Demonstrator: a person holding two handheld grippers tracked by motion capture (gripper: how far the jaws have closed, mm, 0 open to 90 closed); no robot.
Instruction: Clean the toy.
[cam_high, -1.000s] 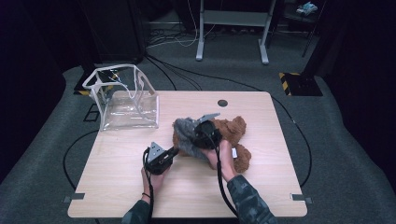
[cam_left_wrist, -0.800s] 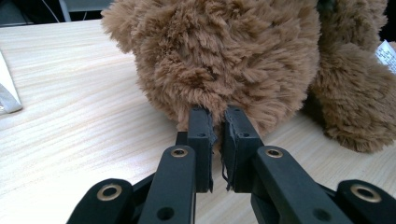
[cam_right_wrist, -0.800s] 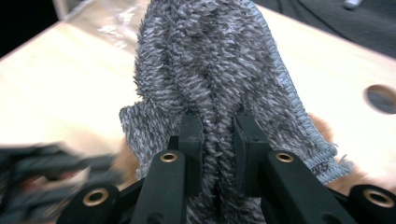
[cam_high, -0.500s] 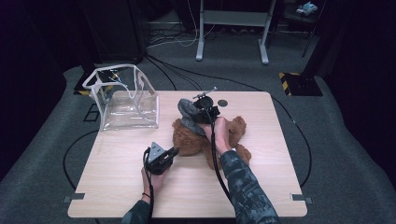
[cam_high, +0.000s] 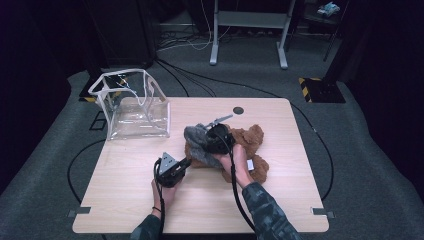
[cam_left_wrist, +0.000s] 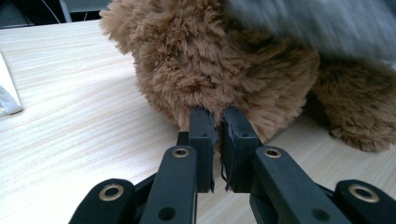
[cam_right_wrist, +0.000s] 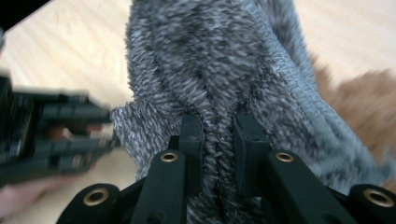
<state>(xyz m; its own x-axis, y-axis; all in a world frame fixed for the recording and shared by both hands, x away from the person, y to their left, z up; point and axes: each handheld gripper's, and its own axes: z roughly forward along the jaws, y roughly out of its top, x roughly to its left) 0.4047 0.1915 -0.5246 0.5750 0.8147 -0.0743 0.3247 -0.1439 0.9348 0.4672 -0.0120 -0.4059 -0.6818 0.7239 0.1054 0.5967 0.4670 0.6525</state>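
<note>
High view: a brown plush toy (cam_high: 247, 150) lies on the table (cam_high: 125, 200), right of the middle. A grey fleece cloth (cam_high: 197, 142) is draped over the toy's left part. The right claw (cam_high: 212, 137) sits on top of the cloth, with the person's right hand (cam_high: 239, 165) behind it over the toy. The left claw (cam_high: 187, 161) lies low on the table at the toy's near-left edge, held by the left hand (cam_high: 162, 192). A clear bag (cam_high: 132, 107) with white trim stands open at the table's far-left corner, well apart from the toy.

Left gripper view: the left claw (cam_left_wrist: 217, 123) is nearly together, its tips pinched on a tuft of the toy's (cam_left_wrist: 210, 60) brown fur just above the table (cam_left_wrist: 70, 116). The blurred cloth (cam_left_wrist: 317, 23) hangs over the toy at upper right.

Right gripper view: the right claw (cam_right_wrist: 218, 135) is clamped on a fold of the cloth (cam_right_wrist: 219, 60), a ridge of fleece squeezed between its tips. Brown fur (cam_right_wrist: 359, 98) shows at right; the left claw (cam_right_wrist: 100, 128) is at left, blurred.
</note>
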